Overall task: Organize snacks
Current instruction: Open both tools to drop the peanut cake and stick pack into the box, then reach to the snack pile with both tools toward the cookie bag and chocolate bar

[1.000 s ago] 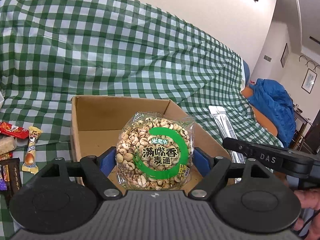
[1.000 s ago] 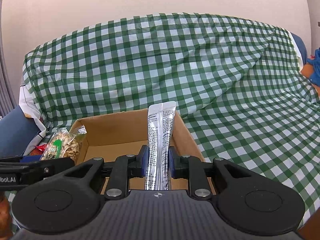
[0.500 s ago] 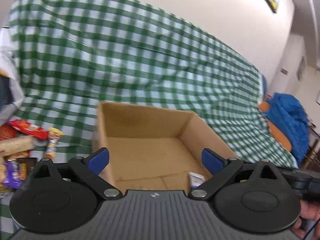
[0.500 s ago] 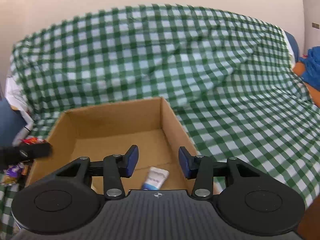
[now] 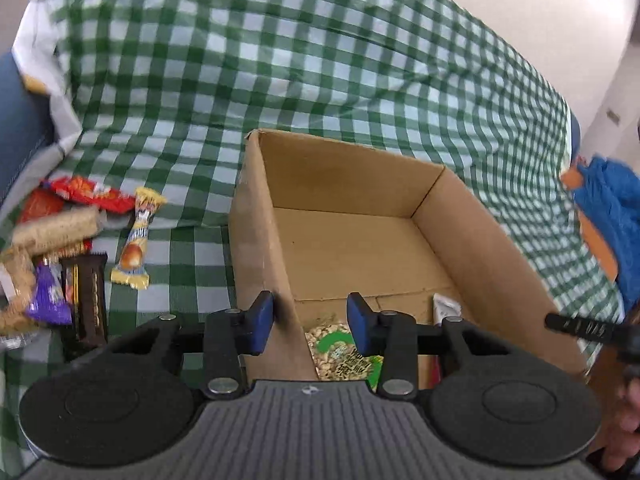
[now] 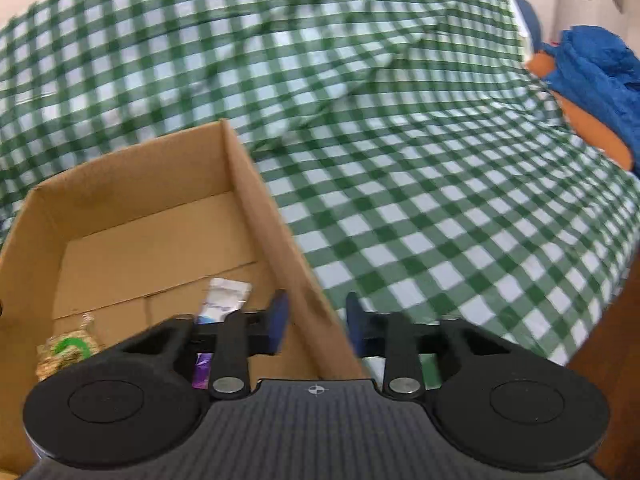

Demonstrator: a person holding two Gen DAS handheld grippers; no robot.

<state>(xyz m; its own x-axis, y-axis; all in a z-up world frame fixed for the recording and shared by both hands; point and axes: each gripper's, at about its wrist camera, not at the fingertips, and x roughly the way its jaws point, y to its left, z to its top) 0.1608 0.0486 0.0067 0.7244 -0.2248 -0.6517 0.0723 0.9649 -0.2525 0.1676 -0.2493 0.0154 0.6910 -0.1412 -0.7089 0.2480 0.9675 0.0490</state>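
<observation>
Left tool (image 5: 310, 320): jaws closing, blue pads apart, gripping nothing. Hovering over the near left corner of the cardboard box (image 5: 352, 176), pointing down and forward. Box's left wall visible through the gap between the pads, no contact seen.

Right tool (image 6: 316, 322): jaws closing, narrow gap between pads, blurred, gripping nothing. Positioned over the box's right wall, with the wall edge showing through the gap. No contact visible.

Box open-topped, sitting on the green-check cloth (image 5: 280, 60). Mostly bare floor inside. Two snacks lying flat at the near end:
- puffed-grain pack (image 5: 340, 354) with green ring print, near left corner, partly hidden under the left tool. Same pack in the right wrist view at (image 6: 66, 350).
- silver sachet (image 5: 446, 310) to the right of the grain pack, near the right wall, lower part hidden by the tool. Same sachet at (image 6: 226, 296), white-blue end facing away.
Cannot tell whether pack and sachet touch.

Remaining snacks piled on the cloth, left of the box, outside it:
- red wrappers (image 5: 88, 194) at the far end
- beige bar (image 5: 56, 230) just in front of them
- yellow twist-wrapped sweet (image 5: 138, 240) nearest the box, apart from its wall
- dark brown bar (image 5: 88, 300) nearest the camera
- purple packet (image 5: 48, 300) just beside the brown bar, left side

Pile overlapping, edges blurred. Blue fabric (image 5: 612, 216) bunched well off to the right of the box.
</observation>
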